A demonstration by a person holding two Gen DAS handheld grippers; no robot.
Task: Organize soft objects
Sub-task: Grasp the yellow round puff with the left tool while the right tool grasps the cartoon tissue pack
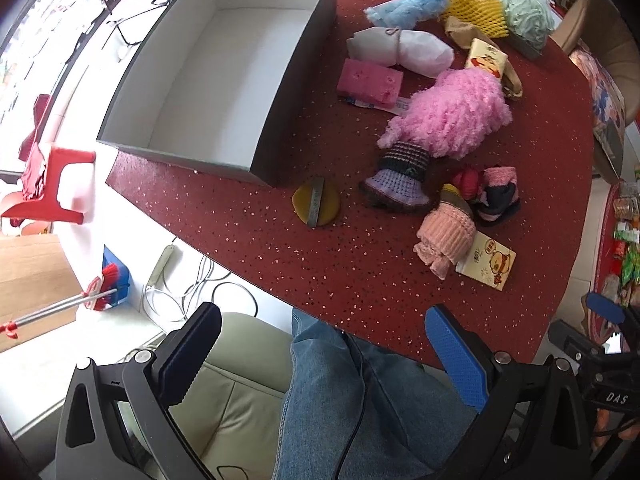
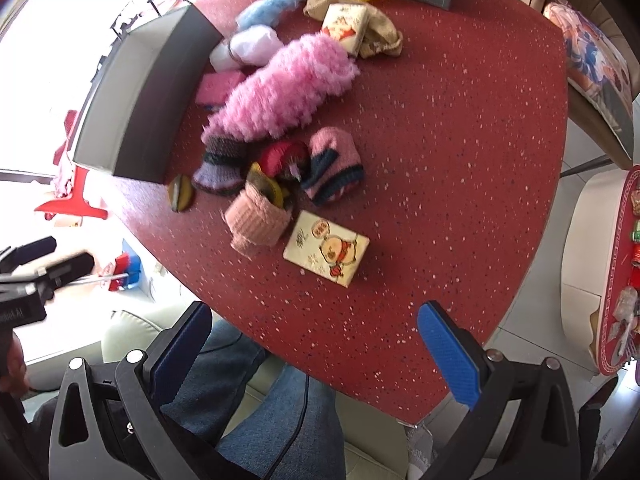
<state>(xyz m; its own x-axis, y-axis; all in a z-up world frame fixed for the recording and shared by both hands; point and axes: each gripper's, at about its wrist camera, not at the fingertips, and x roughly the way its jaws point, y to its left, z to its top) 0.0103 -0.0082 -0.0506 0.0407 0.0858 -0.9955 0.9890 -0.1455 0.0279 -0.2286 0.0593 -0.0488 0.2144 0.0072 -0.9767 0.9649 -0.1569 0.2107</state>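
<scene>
1. Both pairs of tongs sit back at the near edge of the red speckled surface [image 1: 248, 232], over the person's lap. The left tongs [image 1: 324, 352] are spread wide with nothing between them, and the right tongs [image 2: 316, 344] are likewise apart and empty.

2. The soft things lie scattered to the right of the open box [image 1: 224, 80], which looks empty and, I'd guess, is where they should go.

3. Nearest the right tongs is the tissue pack [image 2: 326, 254], lying flat. It should be light and squashy with a slick wrapper; I'd pinch it across its short sides.

4. Just beside it, touching, is the peach knitted sock [image 2: 258, 220]. It will be limp and drape, so take it by the bunched middle rather than the cuff.

5. The fluffy pink duster [image 1: 452, 114] looks bulky but near weightless; the tongs would need to bite deep into the pile to find its core.

6. The pink sponge [image 1: 370, 82], close to the box wall, should compress and spring back, an easy grip across its narrow width.

7. The yellow round pad [image 1: 316, 201] lies flat by the box corner; being thin, it may need a low pinch at the rim.
</scene>
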